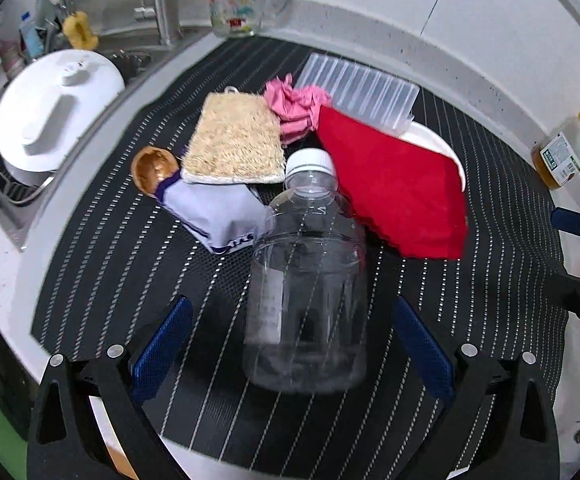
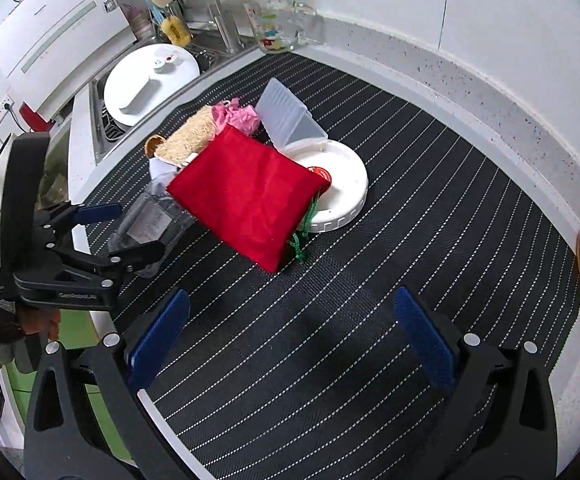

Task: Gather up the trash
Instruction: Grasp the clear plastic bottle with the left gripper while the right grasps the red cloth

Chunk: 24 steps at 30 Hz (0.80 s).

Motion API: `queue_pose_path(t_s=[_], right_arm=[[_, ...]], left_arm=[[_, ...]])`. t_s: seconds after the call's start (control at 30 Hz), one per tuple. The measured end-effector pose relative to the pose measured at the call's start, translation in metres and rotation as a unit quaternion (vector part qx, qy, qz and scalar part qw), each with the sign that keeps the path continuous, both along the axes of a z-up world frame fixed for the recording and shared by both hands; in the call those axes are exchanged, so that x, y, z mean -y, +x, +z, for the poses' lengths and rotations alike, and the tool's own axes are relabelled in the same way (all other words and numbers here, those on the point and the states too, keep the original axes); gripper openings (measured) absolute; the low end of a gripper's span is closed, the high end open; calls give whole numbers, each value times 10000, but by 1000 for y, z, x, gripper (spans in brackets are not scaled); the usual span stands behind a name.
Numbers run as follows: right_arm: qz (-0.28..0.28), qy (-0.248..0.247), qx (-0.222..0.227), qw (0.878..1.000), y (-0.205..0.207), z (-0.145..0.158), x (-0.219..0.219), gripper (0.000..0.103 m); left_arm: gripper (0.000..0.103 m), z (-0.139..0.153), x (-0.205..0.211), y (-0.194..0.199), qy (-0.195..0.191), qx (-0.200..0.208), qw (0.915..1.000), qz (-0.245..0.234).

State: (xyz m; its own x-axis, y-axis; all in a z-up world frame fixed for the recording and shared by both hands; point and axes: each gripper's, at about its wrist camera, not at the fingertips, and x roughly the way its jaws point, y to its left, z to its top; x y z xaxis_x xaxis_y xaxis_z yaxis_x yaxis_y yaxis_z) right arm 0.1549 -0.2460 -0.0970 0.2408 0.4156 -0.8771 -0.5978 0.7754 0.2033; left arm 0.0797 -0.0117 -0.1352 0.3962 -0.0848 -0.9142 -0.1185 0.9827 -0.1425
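A clear plastic bottle (image 1: 305, 280) with a white cap stands on the black striped mat (image 1: 130, 240), between the wide-apart blue pads of my left gripper (image 1: 293, 340); the pads do not touch it. Behind it lie a white and purple wrapper (image 1: 218, 212), a loofah sponge (image 1: 236, 140), crumpled pink paper (image 1: 293, 108) and a red pouch (image 1: 393, 192). In the right wrist view the left gripper (image 2: 122, 232) flanks the bottle (image 2: 150, 220) at the left. My right gripper (image 2: 293, 340) is open and empty over bare mat (image 2: 369, 280), near the red pouch (image 2: 246, 196).
A white lid (image 2: 341, 188) and a clear ribbed box (image 2: 286, 116) lie behind the pouch. A yellow-capped jar (image 1: 565, 152) stands at the right mat edge. A sink with a white pot lid (image 1: 50, 108) is at the left, a printed glass mug (image 1: 236, 4) at the back.
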Motion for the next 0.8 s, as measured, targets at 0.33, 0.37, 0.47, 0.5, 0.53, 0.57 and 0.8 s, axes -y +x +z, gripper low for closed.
queue_pose_path(t_s=[0.33,0.37,0.47,0.5,0.53,0.57,0.8], right_arm=[[93,-39,-40,9999,8,-5,-15,100],[123,-47,-34,9999,7,-4,-18,100],[232,-55,-27,9997,6,-5,-29,100],[280,-49,-29,9996,5,-5,-34,100],[330,-52,-31,9994,4,-5,-39,100],[372,-55,-34,9993,3,-5,-44,100],[773,-134,22,9969,-1,-13,-86,100]], left_arm=[[58,-7,-1,9,-417,-160,9990,-95],[58,-4,-1,8,-428,-154,9989,-103],[58,9,-2,1,-455,-91,9989,-98],[58,17,-3,-3,-481,-49,9988,-71],[58,21,-4,-5,-485,-24,9988,-57],[58,27,-7,-9,-480,9,9988,-39],[58,64,-32,-24,-474,278,9982,228]])
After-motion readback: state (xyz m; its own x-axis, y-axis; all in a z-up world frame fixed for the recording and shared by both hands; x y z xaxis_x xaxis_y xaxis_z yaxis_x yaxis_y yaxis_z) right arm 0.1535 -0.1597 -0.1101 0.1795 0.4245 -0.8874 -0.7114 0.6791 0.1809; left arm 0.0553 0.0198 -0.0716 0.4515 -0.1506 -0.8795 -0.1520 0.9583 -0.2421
